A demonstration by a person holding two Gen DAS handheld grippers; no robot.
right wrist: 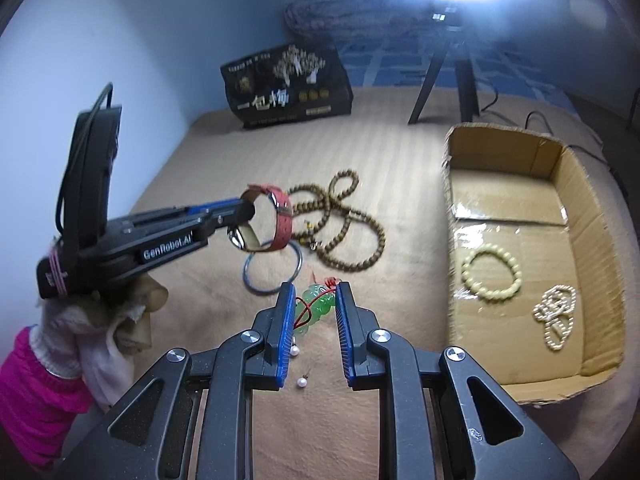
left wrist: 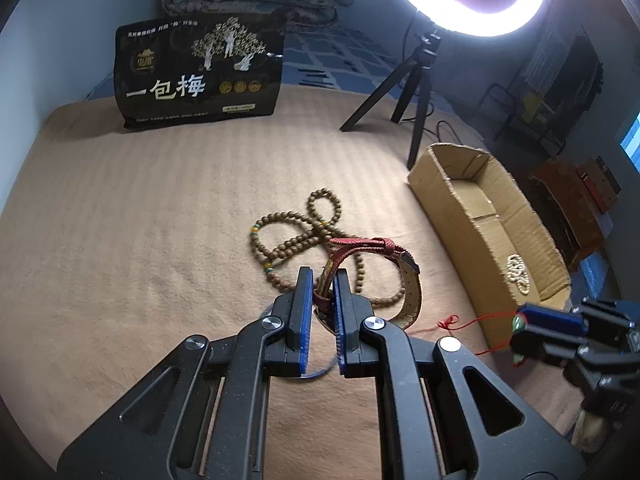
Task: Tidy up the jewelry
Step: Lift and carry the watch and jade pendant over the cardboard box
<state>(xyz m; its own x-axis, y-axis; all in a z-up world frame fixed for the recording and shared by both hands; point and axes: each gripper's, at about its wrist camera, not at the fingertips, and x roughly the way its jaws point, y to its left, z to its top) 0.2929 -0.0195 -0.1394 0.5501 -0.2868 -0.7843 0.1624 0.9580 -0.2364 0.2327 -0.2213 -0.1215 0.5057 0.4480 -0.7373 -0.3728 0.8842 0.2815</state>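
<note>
My left gripper (left wrist: 323, 280) is shut on a red-strapped watch (left wrist: 376, 276) and holds it above the tan cloth; it also shows in the right wrist view (right wrist: 276, 220). My right gripper (right wrist: 315, 292) is shut on a green jade pendant (right wrist: 318, 306) with a red cord, and shows at the right edge of the left wrist view (left wrist: 520, 332). A long brown bead necklace (left wrist: 304, 236) lies on the cloth beyond the watch. A blue-grey bangle (right wrist: 272, 272) lies under the watch. The cardboard box (right wrist: 576, 208) holds a pale bead bracelet (right wrist: 492, 274) and a pearl piece (right wrist: 556, 316).
Two loose pearl earrings (right wrist: 301, 382) lie on the cloth between the right gripper's fingers. A black snack bag (left wrist: 200, 72) stands at the back. A ring light on a tripod (left wrist: 404, 92) stands behind the box. The person's gloved hand (right wrist: 104, 320) holds the left gripper.
</note>
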